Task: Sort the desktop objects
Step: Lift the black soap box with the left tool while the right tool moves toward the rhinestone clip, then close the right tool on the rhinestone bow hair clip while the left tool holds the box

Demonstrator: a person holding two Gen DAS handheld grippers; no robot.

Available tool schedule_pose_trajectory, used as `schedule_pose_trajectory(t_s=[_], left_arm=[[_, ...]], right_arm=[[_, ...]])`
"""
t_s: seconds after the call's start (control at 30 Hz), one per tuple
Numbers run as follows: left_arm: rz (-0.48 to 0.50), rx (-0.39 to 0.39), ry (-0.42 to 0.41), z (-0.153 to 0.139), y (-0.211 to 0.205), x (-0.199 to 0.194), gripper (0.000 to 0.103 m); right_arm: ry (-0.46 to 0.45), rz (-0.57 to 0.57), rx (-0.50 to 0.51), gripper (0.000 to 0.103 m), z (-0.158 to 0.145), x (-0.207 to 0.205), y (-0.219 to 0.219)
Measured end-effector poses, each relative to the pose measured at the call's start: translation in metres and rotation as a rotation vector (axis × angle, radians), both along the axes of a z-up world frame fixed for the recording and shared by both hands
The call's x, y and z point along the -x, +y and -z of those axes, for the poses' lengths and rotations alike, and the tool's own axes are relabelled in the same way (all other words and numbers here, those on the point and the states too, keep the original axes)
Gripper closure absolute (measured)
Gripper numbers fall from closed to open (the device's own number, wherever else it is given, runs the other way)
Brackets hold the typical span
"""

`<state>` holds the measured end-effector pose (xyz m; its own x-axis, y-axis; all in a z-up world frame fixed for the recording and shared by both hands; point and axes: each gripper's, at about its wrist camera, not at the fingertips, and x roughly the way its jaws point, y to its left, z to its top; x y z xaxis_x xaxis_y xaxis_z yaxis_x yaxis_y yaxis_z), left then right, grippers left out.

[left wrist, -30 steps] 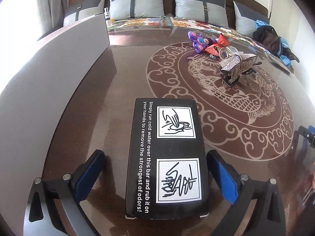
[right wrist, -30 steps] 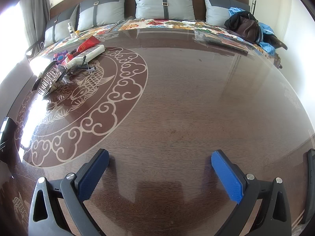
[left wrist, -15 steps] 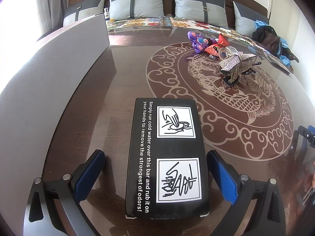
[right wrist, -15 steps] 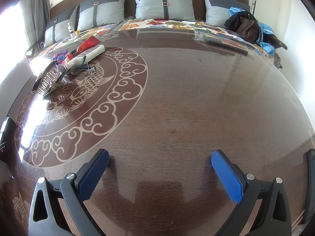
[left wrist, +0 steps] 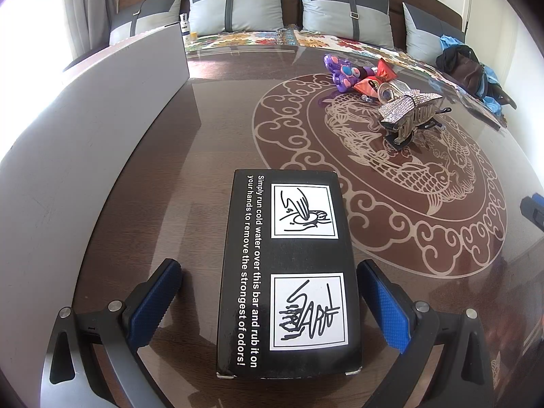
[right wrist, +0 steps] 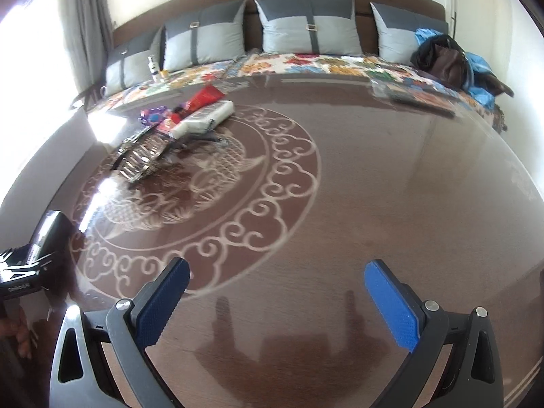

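The right claw hangs spread wide above bare table. A clutter pile sits far left.

Cushioned sofa behind table

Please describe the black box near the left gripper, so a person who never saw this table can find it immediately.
On the dark table, beside the pale ring pattern, a flat black box lies between the open fingers of the left gripper. Only it carries white text and two drawings.
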<state>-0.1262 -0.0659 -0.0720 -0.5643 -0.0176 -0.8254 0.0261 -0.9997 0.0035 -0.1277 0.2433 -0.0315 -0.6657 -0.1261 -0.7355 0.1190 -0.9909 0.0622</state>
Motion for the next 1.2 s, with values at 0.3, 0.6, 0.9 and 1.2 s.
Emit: schedule_pose_trajectory(t_s=[0.3, 0.6, 0.9, 1.2], left_arm=[[0.001, -0.002, 0.002, 0.000, 0.000, -0.001, 0.000], [0.001, -0.002, 0.002, 0.001, 0.000, -0.001, 0.000], [0.000, -0.001, 0.003, 0.001, 0.001, -0.001, 0.000], [0.078, -0.006, -0.004, -0.007, -0.003, -0.003, 0.031]], right_arm=[[-0.071, -0.298, 0.103, 0.000, -0.038, 0.132, -0.115], [-0.291, -0.518, 0.251, 0.007, -0.009, 0.123, -0.135], [-0.205, -0.389, 0.123, 0.007, -0.014, 0.122, -0.111], [-0.258, -0.340, 0.045, 0.045, 0.019, 0.160, -0.151]])
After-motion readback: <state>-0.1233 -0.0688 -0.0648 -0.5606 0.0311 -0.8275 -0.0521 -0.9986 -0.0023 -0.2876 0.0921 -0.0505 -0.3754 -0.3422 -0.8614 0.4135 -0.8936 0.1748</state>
